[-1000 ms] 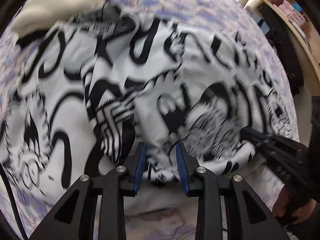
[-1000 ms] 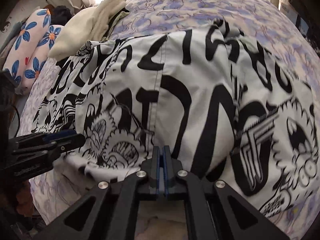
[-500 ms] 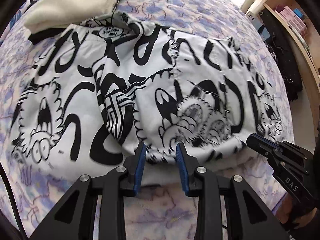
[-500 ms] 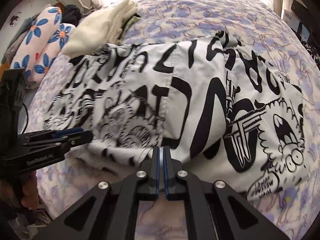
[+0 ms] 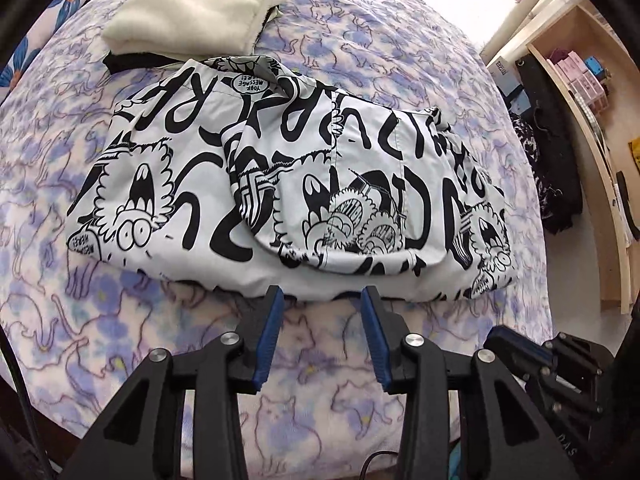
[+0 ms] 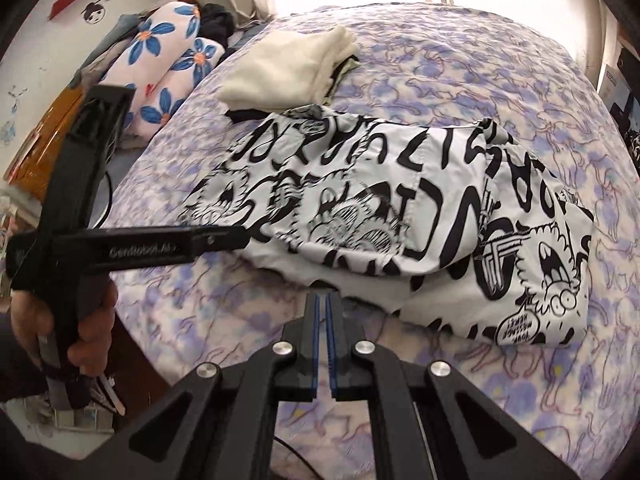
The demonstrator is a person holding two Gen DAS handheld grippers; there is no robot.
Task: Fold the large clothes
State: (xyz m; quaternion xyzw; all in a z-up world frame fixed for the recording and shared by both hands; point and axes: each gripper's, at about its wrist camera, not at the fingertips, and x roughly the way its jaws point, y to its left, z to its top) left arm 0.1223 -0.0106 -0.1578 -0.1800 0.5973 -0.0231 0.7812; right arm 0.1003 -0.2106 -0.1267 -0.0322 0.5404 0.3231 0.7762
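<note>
A white garment with bold black cartoon print (image 5: pixel 280 184) (image 6: pixel 400 208) lies folded into a rough rectangle on the bed. My left gripper (image 5: pixel 321 296) hovers above and just short of the garment's near edge; its jaws are opening with nothing between the blue pads. It also shows from the side in the right wrist view (image 6: pixel 224 236), held by a person's hand (image 6: pixel 92 320). My right gripper (image 6: pixel 322 300) is shut and holds nothing, its tips over the garment's near hem. It reaches into the left wrist view's lower right corner (image 5: pixel 504 338).
The bed cover (image 5: pixel 120 340) is lilac with cat outlines. A folded cream garment (image 5: pixel 200 4) (image 6: pixel 288 68) lies on a black one just beyond the printed garment. Floral pillows (image 6: pixel 160 52) are at the bed's far left. A wooden shelf (image 5: pixel 580 100) stands to the right.
Both grippers have risen and drawn back from the garment, which now lies at rest on the bed. The left jaws stand wider apart. The right jaws have stayed shut.
</note>
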